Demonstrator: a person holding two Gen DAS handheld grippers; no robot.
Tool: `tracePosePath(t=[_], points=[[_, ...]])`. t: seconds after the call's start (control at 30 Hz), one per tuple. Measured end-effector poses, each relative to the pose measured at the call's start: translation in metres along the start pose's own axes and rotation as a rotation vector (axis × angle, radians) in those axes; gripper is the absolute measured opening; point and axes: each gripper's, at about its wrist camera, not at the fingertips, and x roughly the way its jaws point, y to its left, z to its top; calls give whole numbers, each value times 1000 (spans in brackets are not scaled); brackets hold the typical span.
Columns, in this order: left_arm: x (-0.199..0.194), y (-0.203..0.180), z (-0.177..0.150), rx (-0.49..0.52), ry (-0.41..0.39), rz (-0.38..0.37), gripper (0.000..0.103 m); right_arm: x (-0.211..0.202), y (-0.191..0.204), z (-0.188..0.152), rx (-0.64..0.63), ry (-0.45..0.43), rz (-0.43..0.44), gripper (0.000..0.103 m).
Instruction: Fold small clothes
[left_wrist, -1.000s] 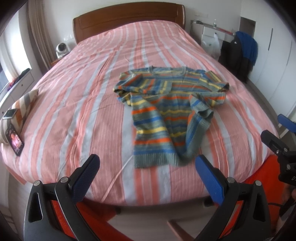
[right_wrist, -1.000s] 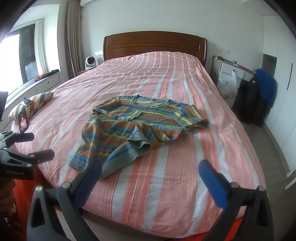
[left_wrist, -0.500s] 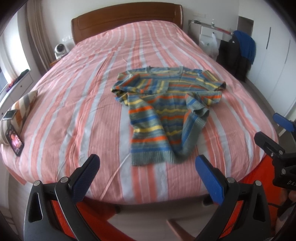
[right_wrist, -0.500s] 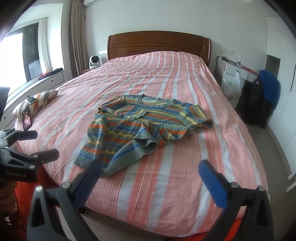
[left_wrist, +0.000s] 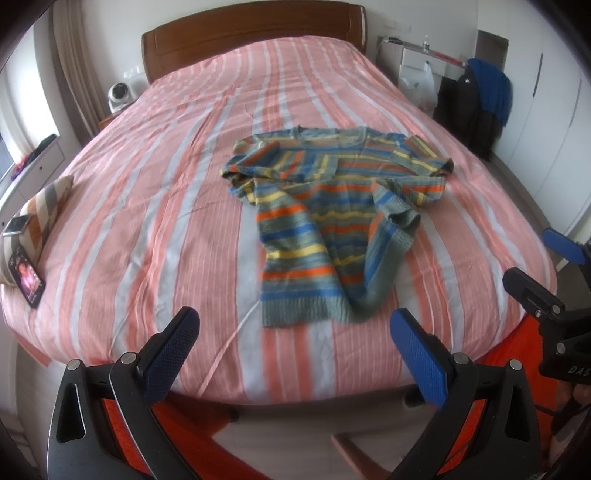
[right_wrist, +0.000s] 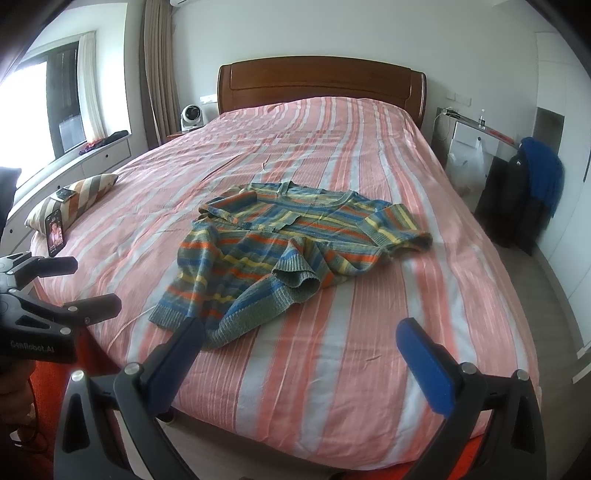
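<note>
A small striped sweater (left_wrist: 332, 221) in blue, orange, yellow and grey lies on the pink striped bed (left_wrist: 166, 221), sleeves partly folded over its body. Its hem faces the foot of the bed. My left gripper (left_wrist: 295, 328) is open at the foot edge, just short of the hem, with nothing between its blue pads. In the right wrist view the sweater (right_wrist: 280, 251) lies ahead and to the left. My right gripper (right_wrist: 303, 339) is open too, its left finger overlapping the hem corner in the view. The left gripper (right_wrist: 48, 291) shows at that view's left edge.
A striped cushion (left_wrist: 40, 206) with a phone (left_wrist: 26, 280) leaning on it sits at the bed's left edge. A wooden headboard (right_wrist: 321, 81) stands at the far end. Dark and blue clothes (right_wrist: 532, 192) hang to the right of the bed. A small fan (right_wrist: 190, 116) is beside the headboard.
Both grippers have moved a little closer to the foot of the bed and the sweater. The sweater has not moved. Both stay open.
</note>
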Motion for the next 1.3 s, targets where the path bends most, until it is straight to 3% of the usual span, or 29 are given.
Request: tracePosePath(t=[1.3], points=[[12, 3, -6, 4, 24, 7, 103, 10, 1, -5, 9, 27, 6, 103]])
